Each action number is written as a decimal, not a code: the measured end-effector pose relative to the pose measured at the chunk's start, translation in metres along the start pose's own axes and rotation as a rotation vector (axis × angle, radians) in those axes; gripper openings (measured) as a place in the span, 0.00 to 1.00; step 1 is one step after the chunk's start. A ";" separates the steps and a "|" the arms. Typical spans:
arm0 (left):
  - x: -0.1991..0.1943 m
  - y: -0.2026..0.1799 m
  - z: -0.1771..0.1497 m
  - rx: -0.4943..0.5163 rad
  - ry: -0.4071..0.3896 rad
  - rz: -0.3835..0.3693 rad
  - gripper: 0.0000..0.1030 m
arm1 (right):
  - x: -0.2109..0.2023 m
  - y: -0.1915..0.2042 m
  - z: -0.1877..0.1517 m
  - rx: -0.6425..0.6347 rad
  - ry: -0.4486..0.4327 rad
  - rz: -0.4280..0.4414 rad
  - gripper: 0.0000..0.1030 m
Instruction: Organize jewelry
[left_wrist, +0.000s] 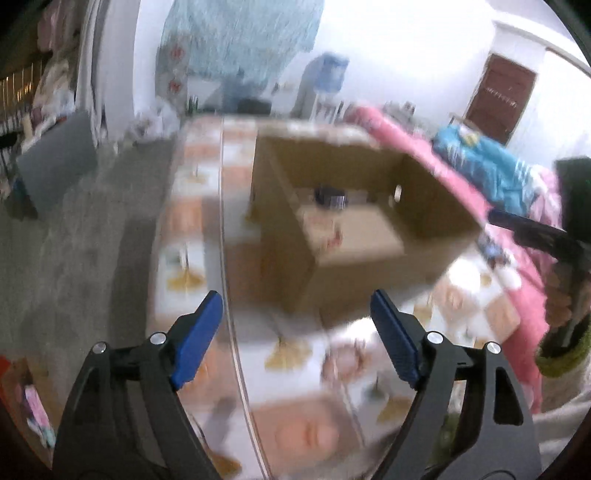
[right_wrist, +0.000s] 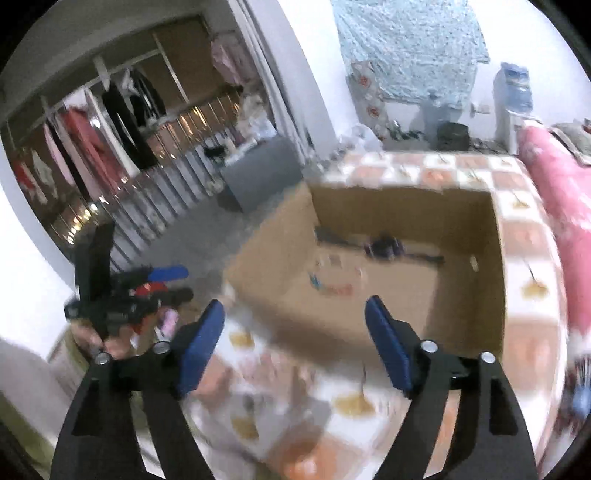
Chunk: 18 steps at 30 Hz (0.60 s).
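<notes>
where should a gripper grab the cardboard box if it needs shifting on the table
Take the cardboard box by its near wall, coming down from above with one finger inside and one outside. The top is open and the walls stand upright and thin, so a rim fits between open jaws; the whole box looks too wide to span. Both the left gripper and right gripper are open and empty.
</notes>
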<state>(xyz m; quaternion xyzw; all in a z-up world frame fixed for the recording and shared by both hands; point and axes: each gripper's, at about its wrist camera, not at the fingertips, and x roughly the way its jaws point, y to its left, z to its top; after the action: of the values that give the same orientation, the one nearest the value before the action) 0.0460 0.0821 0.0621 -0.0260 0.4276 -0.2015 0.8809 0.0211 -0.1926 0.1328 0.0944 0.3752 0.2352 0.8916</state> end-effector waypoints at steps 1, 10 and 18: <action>0.006 -0.001 -0.011 -0.006 0.028 0.005 0.76 | 0.001 0.000 -0.015 0.012 0.025 -0.027 0.77; 0.066 -0.022 -0.067 0.043 0.190 0.099 0.76 | 0.062 -0.008 -0.113 0.109 0.272 -0.443 0.77; 0.076 -0.041 -0.074 0.146 0.183 0.187 0.92 | 0.077 -0.015 -0.118 0.095 0.304 -0.514 0.94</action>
<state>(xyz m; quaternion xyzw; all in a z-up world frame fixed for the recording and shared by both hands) 0.0184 0.0253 -0.0326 0.0966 0.4909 -0.1509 0.8526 -0.0110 -0.1692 -0.0030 0.0019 0.5265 -0.0046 0.8502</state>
